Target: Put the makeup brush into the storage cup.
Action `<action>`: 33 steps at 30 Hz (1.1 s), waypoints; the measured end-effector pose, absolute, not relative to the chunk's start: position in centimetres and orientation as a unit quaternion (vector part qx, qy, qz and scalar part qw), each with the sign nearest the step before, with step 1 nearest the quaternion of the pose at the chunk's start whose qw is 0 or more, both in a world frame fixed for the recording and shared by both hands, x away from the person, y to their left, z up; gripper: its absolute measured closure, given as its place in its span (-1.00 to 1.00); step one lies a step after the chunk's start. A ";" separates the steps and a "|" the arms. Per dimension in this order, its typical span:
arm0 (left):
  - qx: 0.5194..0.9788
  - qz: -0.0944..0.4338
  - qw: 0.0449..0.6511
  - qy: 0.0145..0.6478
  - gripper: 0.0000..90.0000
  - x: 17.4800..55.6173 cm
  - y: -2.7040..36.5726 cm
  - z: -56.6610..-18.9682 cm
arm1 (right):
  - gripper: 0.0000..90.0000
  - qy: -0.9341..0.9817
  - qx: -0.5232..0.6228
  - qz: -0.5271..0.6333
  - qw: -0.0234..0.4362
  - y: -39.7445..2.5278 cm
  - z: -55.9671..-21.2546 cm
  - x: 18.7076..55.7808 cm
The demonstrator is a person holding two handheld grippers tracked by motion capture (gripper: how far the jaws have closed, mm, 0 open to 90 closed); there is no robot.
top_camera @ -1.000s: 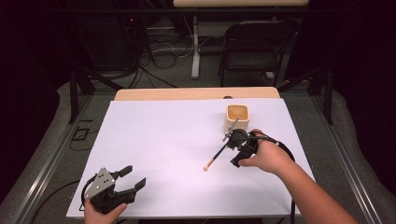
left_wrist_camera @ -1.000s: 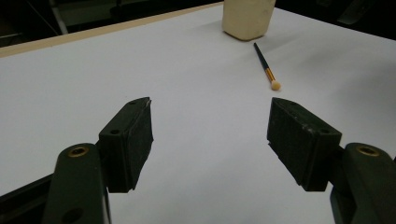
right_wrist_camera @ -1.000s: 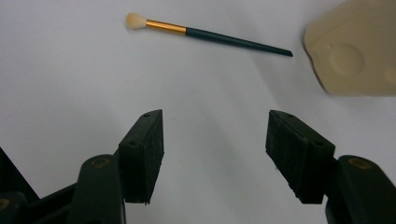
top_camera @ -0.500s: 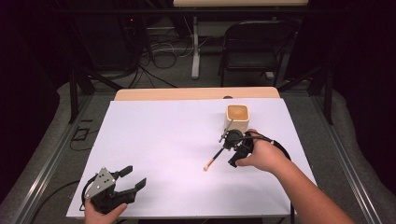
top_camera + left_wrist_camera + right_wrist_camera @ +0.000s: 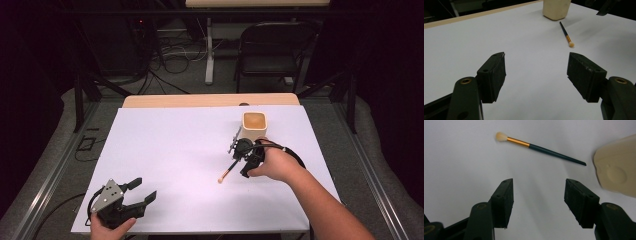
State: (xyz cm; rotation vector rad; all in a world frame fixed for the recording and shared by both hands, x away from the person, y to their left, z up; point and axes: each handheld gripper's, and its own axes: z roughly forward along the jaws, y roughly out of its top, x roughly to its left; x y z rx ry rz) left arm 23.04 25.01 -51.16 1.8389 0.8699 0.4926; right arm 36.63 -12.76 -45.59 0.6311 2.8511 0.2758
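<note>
Hovering spread, right claw (image 5: pixel 537 202) nears brush (image 5: pixel 541 147) beside cup (image 5: pixel 616 175).

No text, label, brand, number or sign can be read on anything here.

One makeup brush (image 5: pixel 227 169), black handle, gold ferrule, pale tip. One cream square cup (image 5: pixel 255 126). One white table cover (image 5: pixel 170 160). Two hand-held grippers: left gripper (image 5: pixel 142 191), right gripper (image 5: pixel 237 144). One folding chair (image 5: pixel 270 50).

room dark | black chair (image 5: pixel 274 50) behind table | cables (image 5: pixel 172 62) on grey floor (image 5: pixel 107 100)
</note>
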 end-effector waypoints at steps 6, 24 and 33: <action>0.761 0.204 0.500 0.359 -0.31 23.0 25.0 -51.2 | -0.08 0.970 0.201 0.092 0.101 -12.4 -45.8 36.8; 0.764 0.203 0.497 0.358 -0.31 23.1 25.0 -51.2 | -0.07 0.978 0.172 0.071 0.096 -11.4 -46.9 37.0; 0.765 0.203 0.496 0.356 -0.31 23.1 25.0 -51.2 | -0.08 0.980 0.162 0.067 0.093 -10.5 -47.6 37.2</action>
